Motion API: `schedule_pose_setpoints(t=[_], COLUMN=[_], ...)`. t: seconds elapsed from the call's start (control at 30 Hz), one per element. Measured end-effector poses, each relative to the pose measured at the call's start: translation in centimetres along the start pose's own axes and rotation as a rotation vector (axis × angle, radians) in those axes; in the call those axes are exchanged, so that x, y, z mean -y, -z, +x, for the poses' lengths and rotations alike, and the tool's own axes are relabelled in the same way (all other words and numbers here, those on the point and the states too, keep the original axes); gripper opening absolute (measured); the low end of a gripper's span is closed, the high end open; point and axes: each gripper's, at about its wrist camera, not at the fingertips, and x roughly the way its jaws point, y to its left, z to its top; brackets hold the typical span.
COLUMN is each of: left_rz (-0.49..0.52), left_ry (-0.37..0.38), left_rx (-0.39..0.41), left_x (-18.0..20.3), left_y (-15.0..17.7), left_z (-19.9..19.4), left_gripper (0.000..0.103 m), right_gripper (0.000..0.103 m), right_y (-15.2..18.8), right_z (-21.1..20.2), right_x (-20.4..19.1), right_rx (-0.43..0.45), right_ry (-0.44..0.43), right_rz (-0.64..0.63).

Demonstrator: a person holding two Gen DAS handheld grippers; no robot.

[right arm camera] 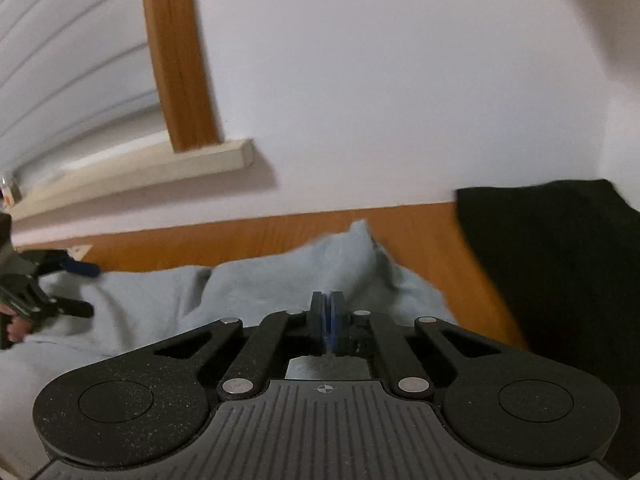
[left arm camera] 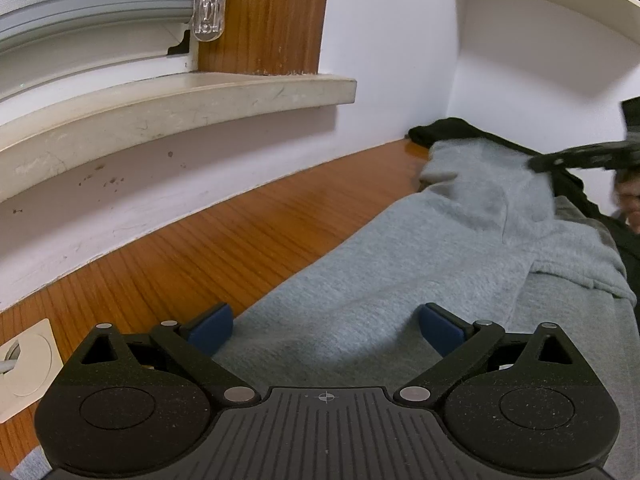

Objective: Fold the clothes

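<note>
A grey sweatshirt (left arm camera: 380, 280) lies spread on the wooden table (left arm camera: 200, 248), with one part folded over and bunched at the far end. My left gripper (left arm camera: 326, 320) stands open just above its near edge, blue pads wide apart with nothing between them. My right gripper (right arm camera: 328, 308) is shut, pads pressed together on a pinch of the grey sweatshirt (right arm camera: 260, 280), which rises in a peak just beyond it. In the left wrist view the right gripper (left arm camera: 536, 164) meets the bunched fold. The left gripper (right arm camera: 86, 288) shows open at the far left of the right wrist view.
A black garment (left arm camera: 440, 128) lies against the wall corner behind the sweatshirt and fills the right side (right arm camera: 560, 260). A window sill (left arm camera: 180, 96) juts out above the table. A wall socket (left arm camera: 28, 360) sits at the near left. A person (left arm camera: 628, 200) is at the right edge.
</note>
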Motion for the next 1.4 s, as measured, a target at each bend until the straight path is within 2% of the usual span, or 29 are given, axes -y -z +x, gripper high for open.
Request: schedule_pose_setpoints(t=[0.07, 0.13, 0.2, 0.27, 0.37, 0.5, 0.57, 0.73, 0.77, 0.8, 0.87, 0.97, 1.03, 1.1, 1.23, 1.27, 1.3, 1.33, 1.37, 1.4], left_rz=[-0.001, -0.003, -0.002, -0.002, -0.001, -0.001, -0.001, -0.001, -0.001, -0.002, -0.004, -0.009, -0.02, -0.023, -0.028, -0.029, -0.03, -0.031, -0.032, -0.033], left_ry=[0.001, 0.001, 0.001, 0.001, 0.0, 0.0, -0.001, -0.002, -0.002, -0.003, -0.011, -0.021, -0.026, -0.033, -0.045, -0.048, -0.051, -0.054, -0.057, -0.06], left_rx=[0.0, 0.0, -0.002, -0.002, -0.001, -0.001, -0.001, 0.0, 0.001, 0.002, 0.008, 0.016, 0.015, 0.013, 0.01, 0.009, 0.008, 0.007, 0.007, 0.006], left_x=[0.0, 0.0, -0.1, -0.1, 0.0, 0.0, 0.0, 0.0, 0.0, 0.0, 0.0, -0.1, -0.3, -0.3, -0.4, -0.5, -0.5, -0.5, -0.5, -0.5], left_y=[0.0, 0.0, -0.1, -0.1, -0.1, -0.1, -0.1, -0.1, -0.1, -0.1, -0.1, 0.0, 0.0, 0.0, 0.0, 0.0, 0.0, 0.0, -0.1, -0.1], left_z=[0.0, 0.0, 0.0, 0.0, 0.0, 0.0, 0.0, 0.0, 0.0, 0.0, -0.2, -0.4, -0.4, -0.4, -0.4, -0.4, -0.5, -0.5, -0.5, -0.5], left_gripper=[0.101, 0.101, 0.101, 0.101, 0.101, 0.101, 0.101, 0.101, 0.101, 0.101, 0.101, 0.102, 0.102, 0.102, 0.102, 0.102, 0.102, 0.102, 0.102, 0.102], right_gripper=[0.004, 0.01, 0.029, 0.046, 0.052, 0.057, 0.057, 0.054, 0.042, 0.026, 0.007, 0.006, 0.006, 0.006, 0.006, 0.007, 0.008, 0.01, 0.015, 0.024], right_y=[0.4, 0.8, 1.1, 0.6, -0.5, -2.0, -2.6, -4.1, -4.4, -4.7, -5.4, -6.4, -6.6, -6.2, -5.2, -5.2, -5.1, -5.1, -5.2, -5.3], right_z=[-0.3, -0.2, 0.0, 0.7, 2.9, 7.4, 9.0, 12.2, 12.7, 13.1, 13.6, 14.1, 13.4, 13.4, 14.7, 15.5, 16.1, 16.2, 15.9, 15.5], right_x=[0.5, 0.9, 1.4, 1.8, 2.7, 3.2, 3.4, 3.7, 3.6, 3.6, 3.6, 3.8, 4.7, 5.4, 5.1, 5.1, 5.0, 5.0, 4.9, 4.9], right_rx=[-0.038, -0.069, -0.093, -0.063, -0.048, -0.118, -0.144, -0.183, -0.185, -0.181, -0.126, -0.033, 0.106, 0.166, 0.138, 0.074, 0.012, -0.012, -0.022, -0.021], right_ry=[0.013, 0.022, 0.031, 0.026, -0.031, -0.029, -0.026, -0.126, -0.151, -0.167, -0.148, -0.114, -0.05, -0.01, -0.003, -0.008, 0.027, 0.061, 0.077, 0.1], right_rz=[0.005, 0.012, 0.023, 0.062, 0.155, 0.161, 0.162, 0.177, 0.181, 0.183, 0.178, 0.174, 0.208, 0.22, 0.172, 0.166, 0.151, 0.132, 0.115, 0.097])
